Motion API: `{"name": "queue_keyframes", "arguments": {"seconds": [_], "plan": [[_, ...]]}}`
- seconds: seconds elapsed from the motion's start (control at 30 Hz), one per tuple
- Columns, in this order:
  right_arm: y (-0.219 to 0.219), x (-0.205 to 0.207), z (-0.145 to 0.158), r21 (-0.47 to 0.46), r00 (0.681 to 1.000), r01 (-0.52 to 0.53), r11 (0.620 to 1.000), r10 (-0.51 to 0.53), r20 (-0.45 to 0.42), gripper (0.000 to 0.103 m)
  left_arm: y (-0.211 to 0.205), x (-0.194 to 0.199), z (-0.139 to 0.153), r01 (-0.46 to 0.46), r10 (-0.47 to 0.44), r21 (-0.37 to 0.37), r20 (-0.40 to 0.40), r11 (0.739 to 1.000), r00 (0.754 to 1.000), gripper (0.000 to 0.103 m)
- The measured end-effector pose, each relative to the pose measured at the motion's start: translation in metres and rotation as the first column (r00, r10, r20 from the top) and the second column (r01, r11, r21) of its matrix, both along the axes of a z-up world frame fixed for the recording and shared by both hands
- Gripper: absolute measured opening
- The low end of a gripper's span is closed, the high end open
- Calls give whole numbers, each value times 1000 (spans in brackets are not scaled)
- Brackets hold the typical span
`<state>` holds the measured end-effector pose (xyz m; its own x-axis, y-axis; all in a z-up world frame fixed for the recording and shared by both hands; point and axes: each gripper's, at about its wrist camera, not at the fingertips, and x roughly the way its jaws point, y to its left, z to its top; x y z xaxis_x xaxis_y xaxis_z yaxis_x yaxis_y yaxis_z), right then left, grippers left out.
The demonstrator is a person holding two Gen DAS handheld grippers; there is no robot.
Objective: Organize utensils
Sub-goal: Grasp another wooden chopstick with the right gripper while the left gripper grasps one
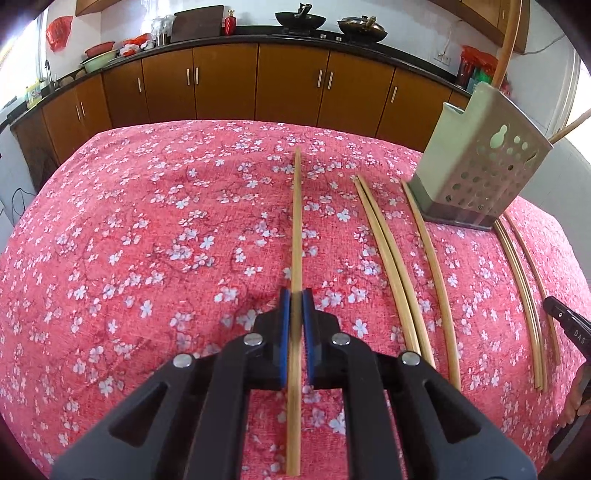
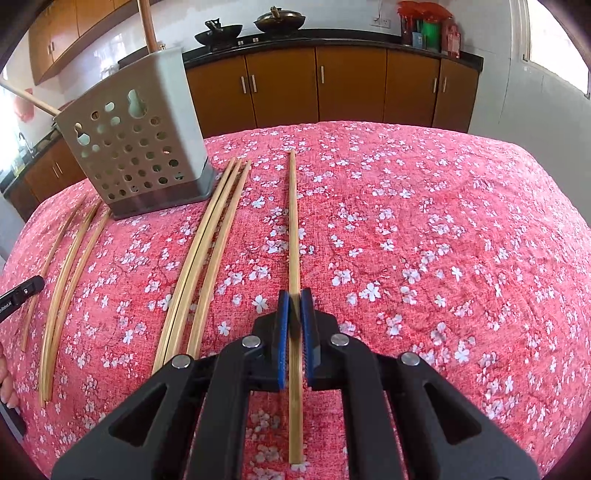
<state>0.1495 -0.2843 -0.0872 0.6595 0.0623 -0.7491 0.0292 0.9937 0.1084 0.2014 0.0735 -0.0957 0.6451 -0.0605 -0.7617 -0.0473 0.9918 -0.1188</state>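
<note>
- Kitchen setting: brown wooden base cabinets (image 1: 225,85) under a dark countertop run along the far wall, with two black woks (image 1: 301,18) on the stove.
- Nearer the cameras, a table covered in a red cloth printed with white blossoms (image 1: 147,229) fills both views.
- Left hand-held gripper (image 1: 295,295), black with blue pads, points forward and down toward the cloth. Its jaws are clamped on a long pale bamboo chopstick (image 1: 296,221) that runs straight ahead between the pads.
- Right hand-held gripper (image 2: 294,295), the same build, also angles down at the cloth. Its jaws are pressed together on another bamboo chopstick (image 2: 293,221), likewise pointing straight away from the camera.
- A grey-green perforated plastic utensil holder (image 1: 484,162) on a dark base stands on the cloth between the two grippers, to the right in the left view and to the left in the right view. Two wooden sticks (image 2: 149,26) jut from its top.
- More loose bamboo chopsticks (image 1: 391,258) lie on the cloth in front of the holder, some side by side in pairs and threes.
- At the right edge of the left view, the other gripper's black body shows white letters reading "DAS"; the rest is cut off.
- Fingertips of a person's hand (image 2: 5,387) show at the left edge of the right view.
</note>
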Motion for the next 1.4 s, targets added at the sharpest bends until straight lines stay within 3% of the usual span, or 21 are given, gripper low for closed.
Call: {"name": "queue_keyframes", "arguments": {"seconds": [1.4], "plan": [[2, 1, 1, -9, 1000, 1, 1000, 0, 1, 8, 0, 0, 1, -5, 5, -29, 0, 1000, 1000, 10]]}}
